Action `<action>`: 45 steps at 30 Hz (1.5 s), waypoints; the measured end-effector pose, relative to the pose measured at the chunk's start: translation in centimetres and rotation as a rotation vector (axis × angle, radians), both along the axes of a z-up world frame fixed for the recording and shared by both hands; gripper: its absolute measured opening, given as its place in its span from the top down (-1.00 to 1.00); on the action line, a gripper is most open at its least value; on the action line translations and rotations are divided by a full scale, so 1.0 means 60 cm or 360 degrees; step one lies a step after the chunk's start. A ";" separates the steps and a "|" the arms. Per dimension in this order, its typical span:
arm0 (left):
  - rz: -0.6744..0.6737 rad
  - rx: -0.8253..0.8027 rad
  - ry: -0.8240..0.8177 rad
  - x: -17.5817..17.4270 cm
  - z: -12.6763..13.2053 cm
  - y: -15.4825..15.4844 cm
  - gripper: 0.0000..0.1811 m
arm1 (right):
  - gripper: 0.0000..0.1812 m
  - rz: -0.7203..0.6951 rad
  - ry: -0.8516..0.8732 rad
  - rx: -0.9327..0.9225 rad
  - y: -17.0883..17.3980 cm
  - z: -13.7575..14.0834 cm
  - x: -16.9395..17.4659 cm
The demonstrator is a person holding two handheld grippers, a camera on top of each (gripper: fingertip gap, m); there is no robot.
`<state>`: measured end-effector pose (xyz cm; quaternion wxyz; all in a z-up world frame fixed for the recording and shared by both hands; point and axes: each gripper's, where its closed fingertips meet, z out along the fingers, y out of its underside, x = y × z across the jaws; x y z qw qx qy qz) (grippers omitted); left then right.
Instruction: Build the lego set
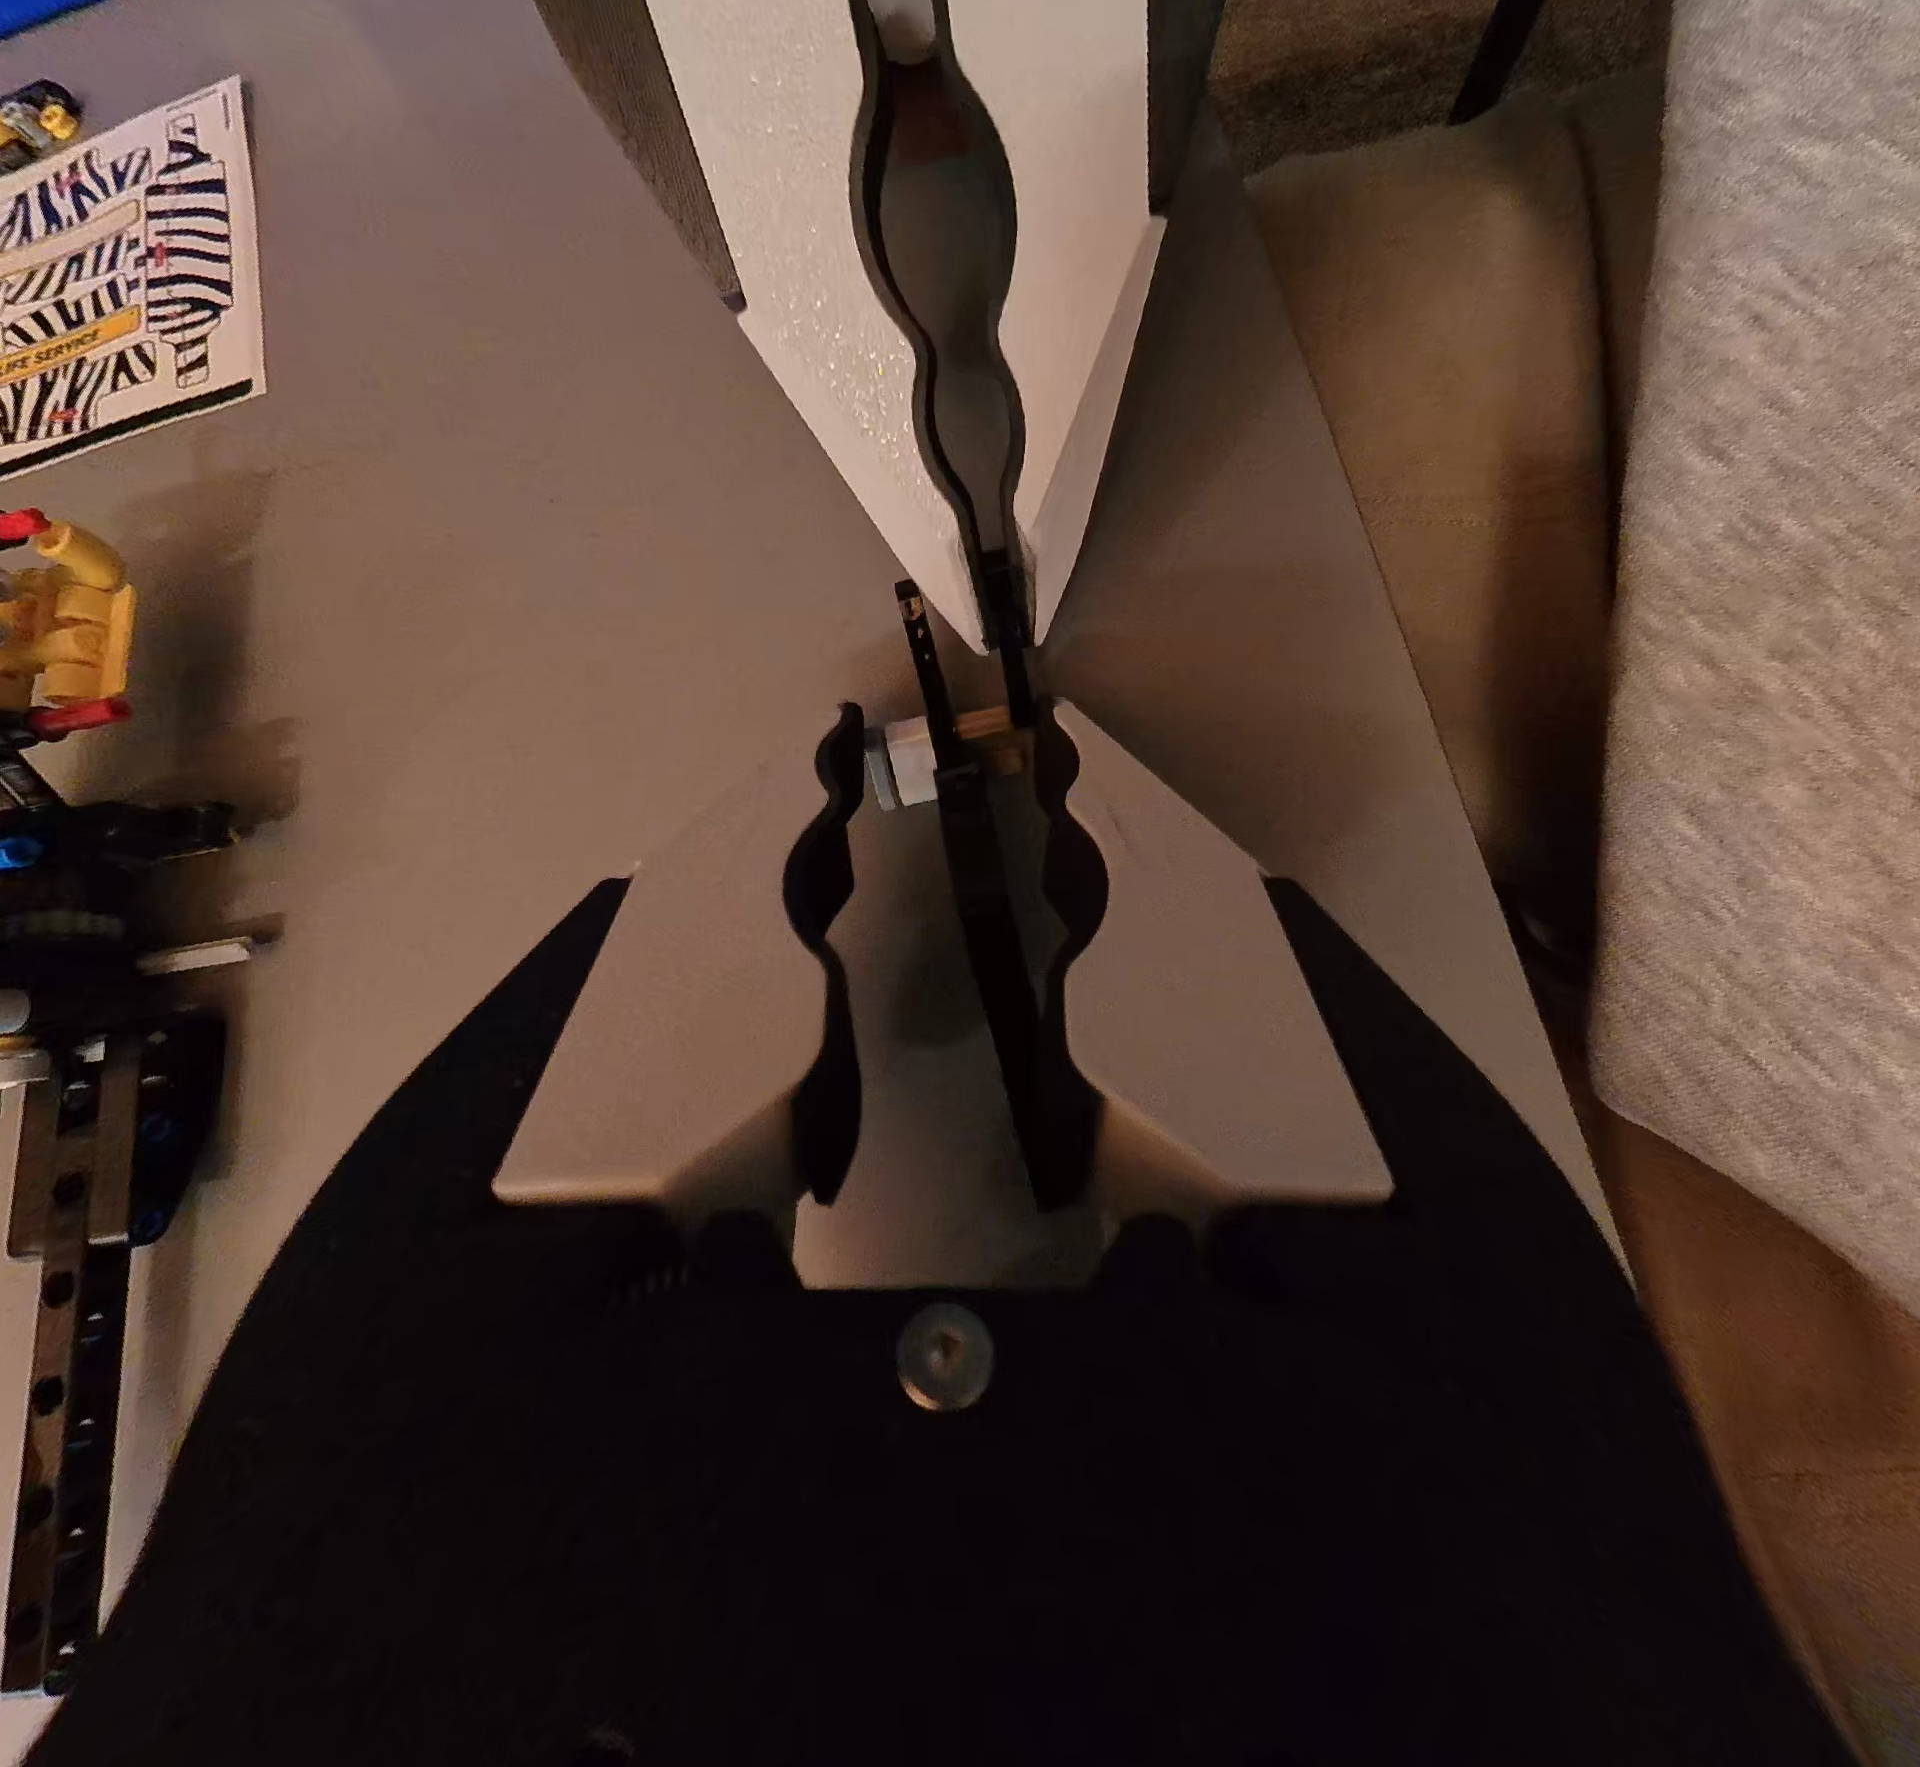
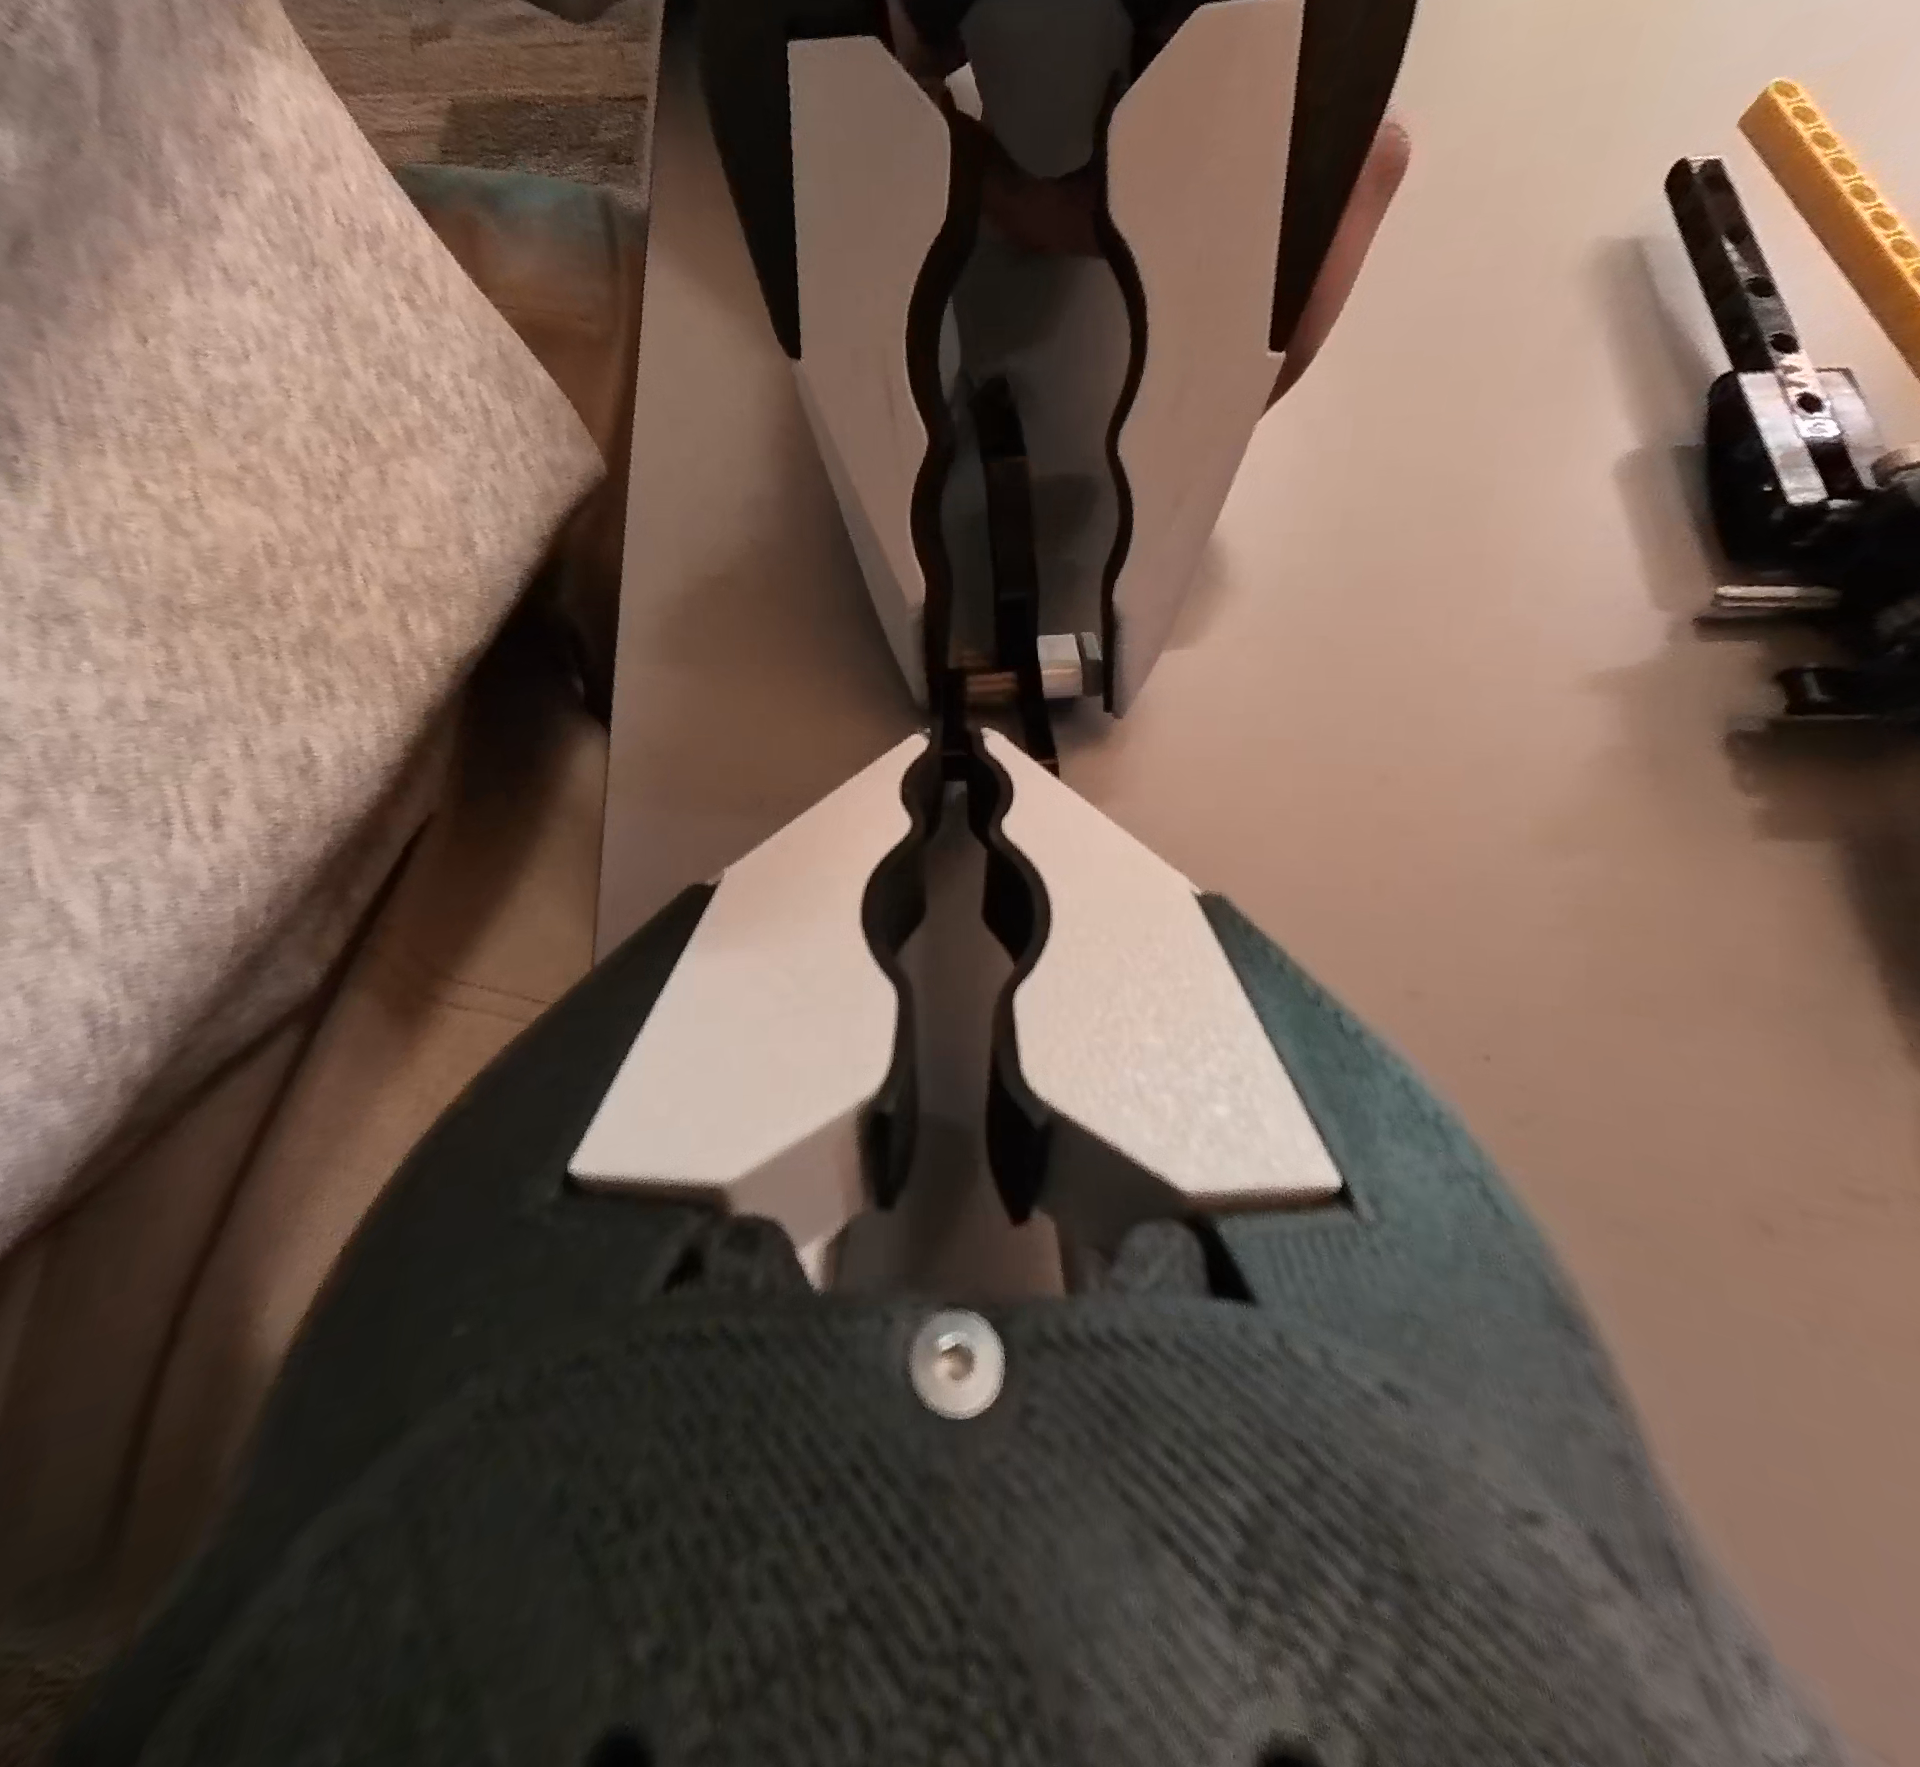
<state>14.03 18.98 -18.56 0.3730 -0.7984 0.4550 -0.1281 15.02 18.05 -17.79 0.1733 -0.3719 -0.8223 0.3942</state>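
My left gripper (image 1: pixel 951 730) holds a small black lego assembly (image 1: pixel 982 938) above the table: a black beam lies along its right pad, with a grey bush (image 1: pixel 902 761) and a tan pin (image 1: pixel 987 728) across the gap. My right gripper (image 1: pixel 1003 621) comes from opposite, tip to tip, and is shut on a thin black beam (image 1: pixel 1013 678) of the same assembly. In the right wrist view my right gripper (image 2: pixel 961 751) pinches that beam end, and the left gripper (image 2: pixel 1023 678) faces it with the grey bush (image 2: pixel 1062 663) against one pad.
On the table (image 1: pixel 468 574) lie a zebra-striped sticker sheet (image 1: pixel 125 263), a yellow lego part with red pins (image 1: pixel 73 616) and a long black lego build (image 1: pixel 83 1146). A yellow beam (image 2: pixel 1839 190) and black build (image 2: pixel 1766 439) lie right. The table edge and a grey cushion (image 2: pixel 208 367) are close by. Left and right tips are no more than a few centimetres apart.
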 end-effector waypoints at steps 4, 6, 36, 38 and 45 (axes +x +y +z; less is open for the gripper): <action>0.0003 -0.0007 -0.0003 0.000 0.000 0.000 0.61 | 0.98 -0.0004 -0.0012 -0.0003 -0.001 -0.001 -0.001; 0.0003 -0.0012 -0.0006 0.000 -0.001 0.000 0.61 | 0.98 -0.0003 -0.0016 -0.0010 -0.001 0.000 0.000; -0.0059 -0.0002 -0.0274 0.004 0.032 -0.007 0.65 | 0.98 0.0040 0.0033 -0.0279 -0.011 0.035 0.000; -0.0042 -0.0008 -0.0287 0.003 0.033 -0.005 0.65 | 0.98 0.0022 0.0055 -0.0270 -0.008 0.036 -0.001; 0.0043 -0.0003 -0.0363 -0.007 0.042 0.007 0.66 | 0.89 -0.0011 0.0138 -0.0266 0.003 0.045 -0.001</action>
